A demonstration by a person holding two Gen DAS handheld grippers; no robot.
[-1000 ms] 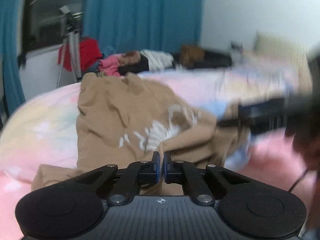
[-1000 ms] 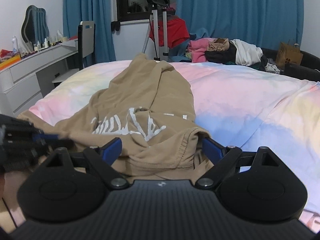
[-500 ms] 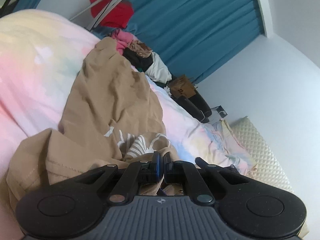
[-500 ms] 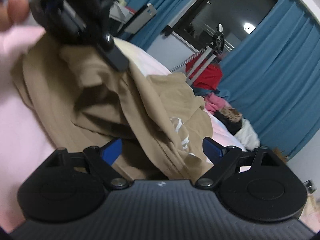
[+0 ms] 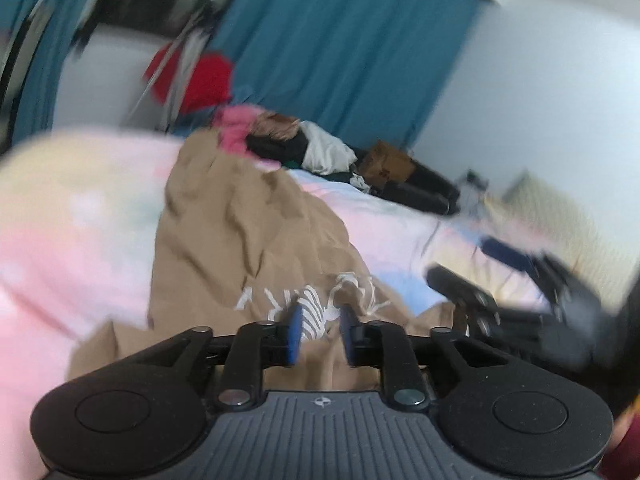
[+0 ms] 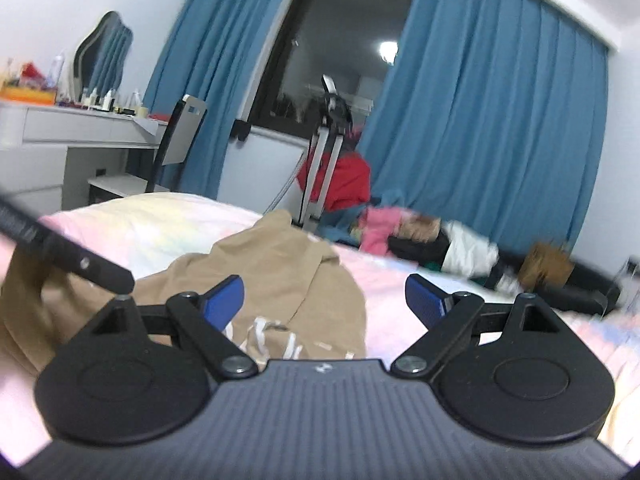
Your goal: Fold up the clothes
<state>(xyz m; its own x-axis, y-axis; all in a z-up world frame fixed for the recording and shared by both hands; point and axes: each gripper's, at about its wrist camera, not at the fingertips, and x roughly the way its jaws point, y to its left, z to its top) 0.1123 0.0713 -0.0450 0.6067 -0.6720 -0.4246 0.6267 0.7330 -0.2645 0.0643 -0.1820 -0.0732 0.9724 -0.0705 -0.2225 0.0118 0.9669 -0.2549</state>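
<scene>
Left claw (image 5: 319, 330) parted slightly, right claw (image 6: 325, 301) spread wide, both empty above the tan sweatshirt (image 5: 240, 240) at 12 o'clock on the bed (image 5: 72, 216).

Near end of the tan garment (image 5: 248, 240) hidden behind the left gripper (image 5: 319, 336), its white print partly covered, right gripper (image 5: 516, 304) beside the garment smeared by blur, clothes pile (image 5: 296, 144) beyond the garment too blurred to tell apart

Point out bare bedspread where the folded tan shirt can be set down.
Bare bedspread lies right of the tan shirt, before the clothes pile. Another bare patch lies left of it. The far edge is crowded.
</scene>
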